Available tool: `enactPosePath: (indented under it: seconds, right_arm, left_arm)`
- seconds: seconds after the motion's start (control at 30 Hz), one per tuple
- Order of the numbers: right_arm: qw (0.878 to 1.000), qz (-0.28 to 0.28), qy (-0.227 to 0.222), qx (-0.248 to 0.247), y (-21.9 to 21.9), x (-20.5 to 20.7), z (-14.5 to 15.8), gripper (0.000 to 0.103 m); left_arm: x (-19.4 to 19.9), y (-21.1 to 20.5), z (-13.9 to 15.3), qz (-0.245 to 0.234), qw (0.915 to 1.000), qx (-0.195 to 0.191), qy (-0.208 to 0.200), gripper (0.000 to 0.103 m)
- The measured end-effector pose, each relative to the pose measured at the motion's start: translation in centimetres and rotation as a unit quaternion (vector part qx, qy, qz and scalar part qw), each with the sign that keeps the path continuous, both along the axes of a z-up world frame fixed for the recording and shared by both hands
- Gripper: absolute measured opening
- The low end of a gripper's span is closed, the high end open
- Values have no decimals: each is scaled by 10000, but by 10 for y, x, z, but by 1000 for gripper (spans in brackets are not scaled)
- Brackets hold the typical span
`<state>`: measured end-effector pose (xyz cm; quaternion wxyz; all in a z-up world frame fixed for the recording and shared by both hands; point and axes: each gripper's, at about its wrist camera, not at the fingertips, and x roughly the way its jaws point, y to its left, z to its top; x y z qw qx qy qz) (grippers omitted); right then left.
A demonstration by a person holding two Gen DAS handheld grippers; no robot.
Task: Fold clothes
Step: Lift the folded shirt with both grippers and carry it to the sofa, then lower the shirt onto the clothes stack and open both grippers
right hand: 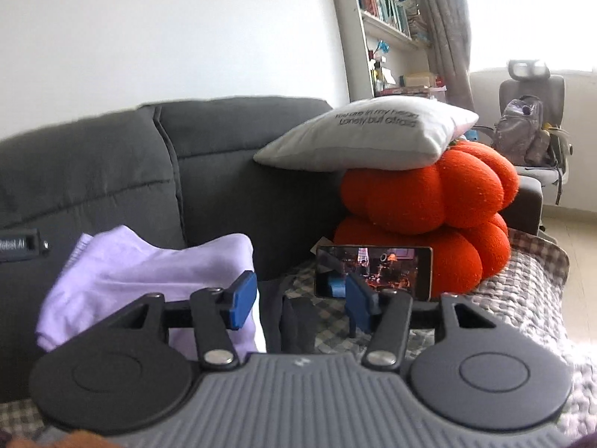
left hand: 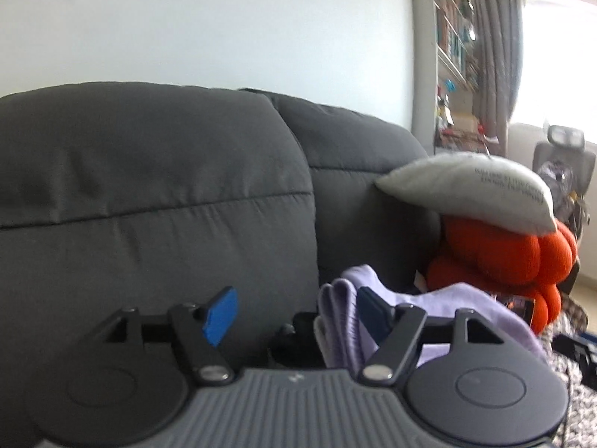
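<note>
Both tools, left (left hand: pixel 294 317) and right (right hand: pixel 300 298), gaped wide, gripping nothing, beside lilac garment (right hand: pixel 149 265) on sofa (right hand: pixel 224 156).

Dark grey across the sofa (right hand: pixel 209 156) — pale lilac on the folded garment (right hand: pixel 149 265). Bright orange for the lobed cushion (right hand: pixel 429 201), off-white pillow (right hand: pixel 369 138) with dark lettering on top. Grey-and-white check on the blanket (right hand: pixel 522 280) — blue pads on black gripper fingers (right hand: pixel 242 298).

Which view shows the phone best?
Right wrist: the phone stands whole, screen lit, against the orange cushion. Left wrist catches only a sliver of it behind the lilac garment.
</note>
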<state>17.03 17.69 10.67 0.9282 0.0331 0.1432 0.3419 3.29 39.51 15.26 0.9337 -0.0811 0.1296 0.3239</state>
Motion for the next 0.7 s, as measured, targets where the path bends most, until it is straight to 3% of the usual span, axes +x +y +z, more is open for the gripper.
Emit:
enactPosePath:
  seconds: [0.1, 0.2, 0.27, 0.4, 0.53, 0.7]
  right_arm:
    - [9988, 280, 169, 374, -19, -6, -4, 57]
    - [9946, 752, 195, 689, -28, -15, 0, 52]
    - [9934, 911, 38, 702, -24, -24, 4, 19]
    - [9907, 1288, -216, 374, -3, -39, 3, 17]
    - [9915, 1294, -33, -132, 23, -31, -16, 17]
    - [9907, 1290, -2, 445, -6, -38, -22, 19]
  left_arm:
    - [-13, -10, 1, -20, 9999, 35, -143, 72]
    - [-12, -32, -4, -182, 9992, 346, -29, 72]
    - [-1, -42, -9, -166, 9982, 544, 200, 72]
    - [19, -36, -21, 50, 9963, 563, 653, 72]
    - [37, -27, -32, 270, 9922, 557, 1079, 73]
    - [12, -35, -15, 366, 9932, 653, 891, 73]
